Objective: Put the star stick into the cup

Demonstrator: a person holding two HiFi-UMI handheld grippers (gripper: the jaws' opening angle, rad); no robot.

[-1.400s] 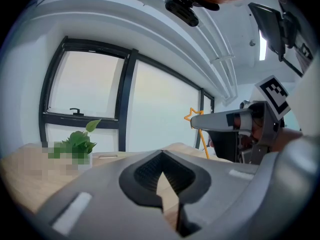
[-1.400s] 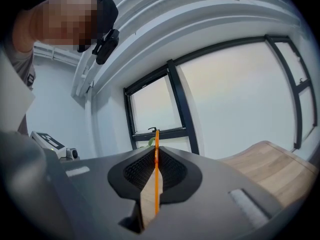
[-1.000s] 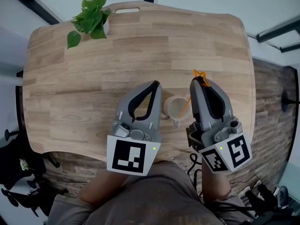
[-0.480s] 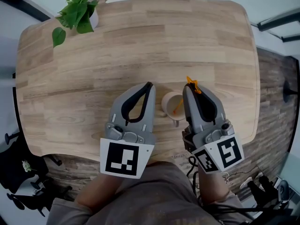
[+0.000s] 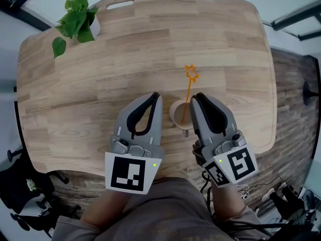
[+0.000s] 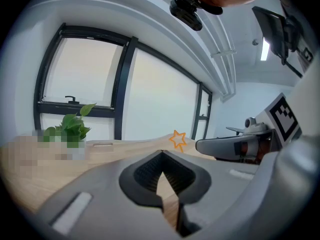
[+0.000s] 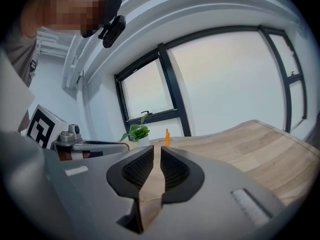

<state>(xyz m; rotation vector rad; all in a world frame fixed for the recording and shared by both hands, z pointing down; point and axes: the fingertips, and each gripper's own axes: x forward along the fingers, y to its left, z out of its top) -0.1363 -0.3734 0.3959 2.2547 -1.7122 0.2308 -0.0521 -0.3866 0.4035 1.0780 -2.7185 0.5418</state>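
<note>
The thin orange star-topped stick (image 5: 190,75) stands in the pale round cup (image 5: 173,115) on the light wooden table (image 5: 125,49). Its foot is inside and its star leans past the far rim, so it props itself. My right gripper (image 5: 195,98) sits just beside the cup, jaws slightly apart and empty. My left gripper (image 5: 156,96) flanks the other side, tips together on nothing.

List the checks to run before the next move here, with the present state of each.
1. Star stick in the cup: ok, its lower end is inside and the star is above the rim.
2. Right gripper clear of the stick: ok, jaws slightly apart with nothing between them.
3. Left gripper empty: ok, jaws together on nothing.
4. Cup upright on the table: ok.
5. Stick settled: cannot tell, it leans.
</note>
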